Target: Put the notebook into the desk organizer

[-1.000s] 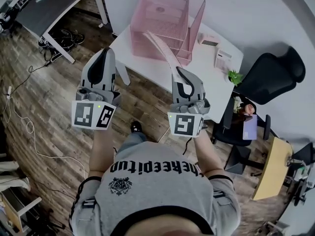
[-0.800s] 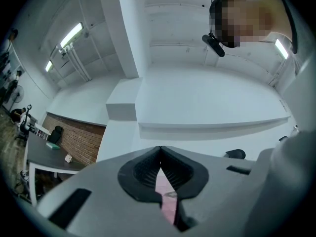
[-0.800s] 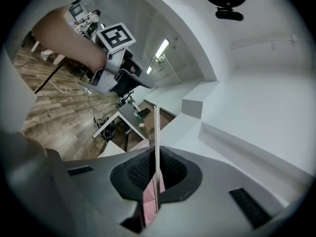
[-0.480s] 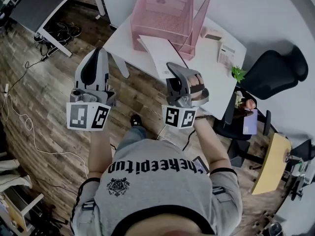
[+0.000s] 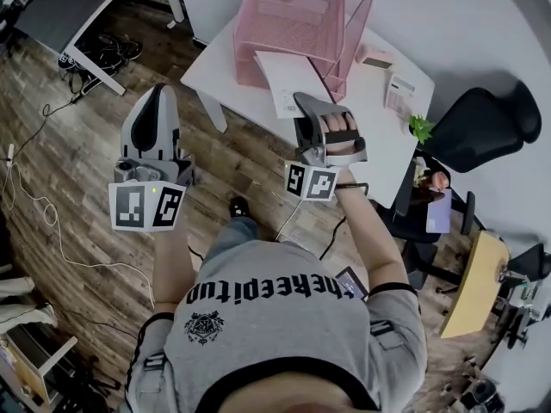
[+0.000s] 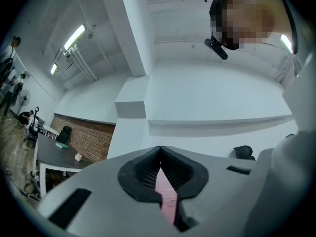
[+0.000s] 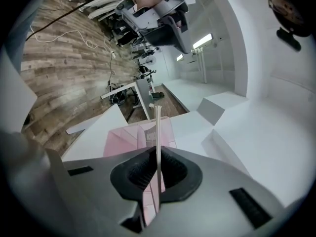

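Note:
A pink mesh desk organizer stands at the far end of the white table. My right gripper is shut on a thin white notebook, which it holds over the table just in front of the organizer, its cover facing up. In the right gripper view the notebook runs edge-on between the shut jaws, with the organizer right behind it. My left gripper hangs over the wooden floor left of the table, shut and empty. In its own view the left gripper points up at the ceiling.
A white desk gadget, a small pink item and a little green plant sit on the table's right side. A black office chair stands beyond it. A dark desk and floor cables lie at the left.
My right gripper has rolled over and moved toward the organizer, turning the notebook from edge-on to cover-up. The left gripper has drifted a little left and down.

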